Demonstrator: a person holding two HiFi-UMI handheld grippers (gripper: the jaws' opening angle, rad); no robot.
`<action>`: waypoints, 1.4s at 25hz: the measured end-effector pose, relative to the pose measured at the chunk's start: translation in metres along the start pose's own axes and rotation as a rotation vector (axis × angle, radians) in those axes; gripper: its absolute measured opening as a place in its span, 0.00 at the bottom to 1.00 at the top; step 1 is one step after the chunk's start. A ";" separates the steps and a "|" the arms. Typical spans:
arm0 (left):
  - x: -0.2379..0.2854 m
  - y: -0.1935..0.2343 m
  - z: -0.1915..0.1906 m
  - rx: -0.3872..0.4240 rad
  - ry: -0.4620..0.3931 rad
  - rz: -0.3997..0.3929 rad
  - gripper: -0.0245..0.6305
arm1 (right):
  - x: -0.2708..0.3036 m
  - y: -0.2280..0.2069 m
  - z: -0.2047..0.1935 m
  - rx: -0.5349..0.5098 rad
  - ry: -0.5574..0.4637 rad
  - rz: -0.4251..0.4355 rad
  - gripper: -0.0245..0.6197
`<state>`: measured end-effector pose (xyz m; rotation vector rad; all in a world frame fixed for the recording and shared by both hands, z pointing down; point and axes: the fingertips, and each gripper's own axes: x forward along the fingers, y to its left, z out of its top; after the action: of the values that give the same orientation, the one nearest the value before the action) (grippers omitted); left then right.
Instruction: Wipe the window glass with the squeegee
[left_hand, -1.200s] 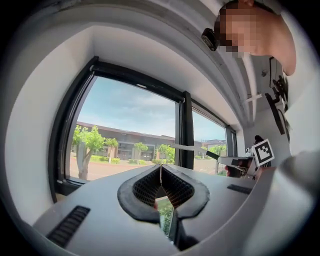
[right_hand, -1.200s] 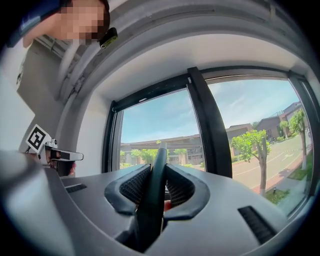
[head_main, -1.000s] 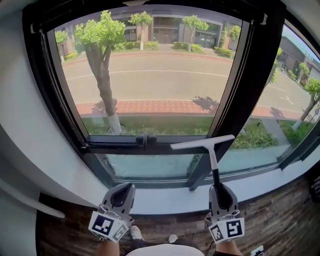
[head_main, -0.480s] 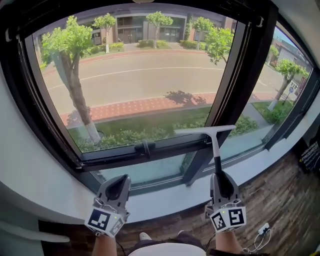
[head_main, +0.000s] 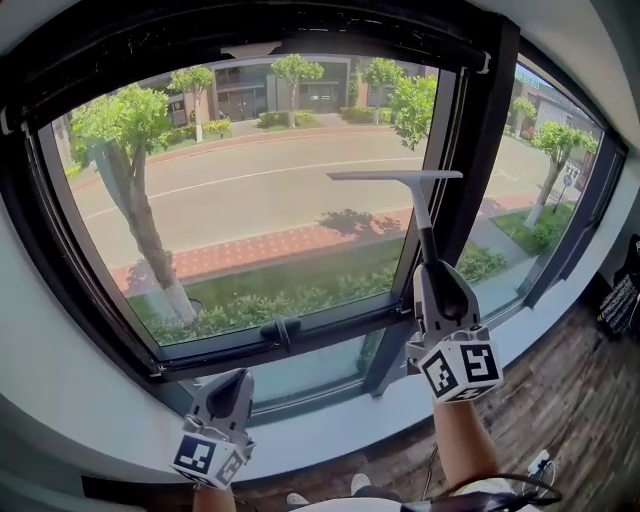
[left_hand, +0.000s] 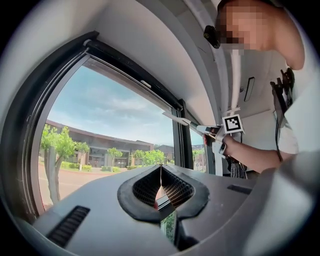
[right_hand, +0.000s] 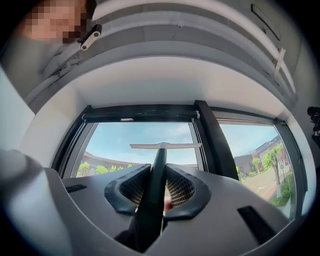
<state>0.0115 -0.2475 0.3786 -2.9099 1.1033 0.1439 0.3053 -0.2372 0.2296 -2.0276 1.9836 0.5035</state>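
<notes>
The squeegee (head_main: 400, 180) has a pale T-shaped blade on a dark handle. My right gripper (head_main: 432, 272) is shut on that handle and holds the blade level in front of the window glass (head_main: 250, 220), near its right side at mid height. In the right gripper view the squeegee (right_hand: 165, 146) stands straight up between the jaws, against the sky. My left gripper (head_main: 232, 385) hangs low at the left, below the sill, shut and empty. From the left gripper view I see the squeegee (left_hand: 176, 118) off to the right and my left gripper (left_hand: 161, 181) pressed together.
A black window frame (head_main: 480, 140) surrounds the pane, with a thick upright post right of the squeegee. A black handle (head_main: 282, 328) sits on the lower rail. A white sill (head_main: 330, 420) runs under the window. Wooden floor (head_main: 570, 410) lies at the lower right.
My right gripper has lifted the squeegee from the lower rail up to mid pane. The head view has tilted upward. The left gripper stays low.
</notes>
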 end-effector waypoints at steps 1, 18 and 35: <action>0.001 0.000 0.000 0.000 0.002 0.007 0.07 | 0.012 -0.002 0.010 -0.006 -0.019 0.004 0.19; 0.012 -0.015 0.006 0.016 0.013 0.077 0.07 | 0.148 -0.039 0.088 -0.036 -0.147 0.052 0.19; 0.032 -0.024 0.001 0.019 0.000 0.088 0.07 | 0.194 -0.060 0.087 -0.016 -0.153 0.045 0.19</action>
<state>0.0515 -0.2506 0.3743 -2.8458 1.2260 0.1345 0.3614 -0.3746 0.0663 -1.8959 1.9444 0.6655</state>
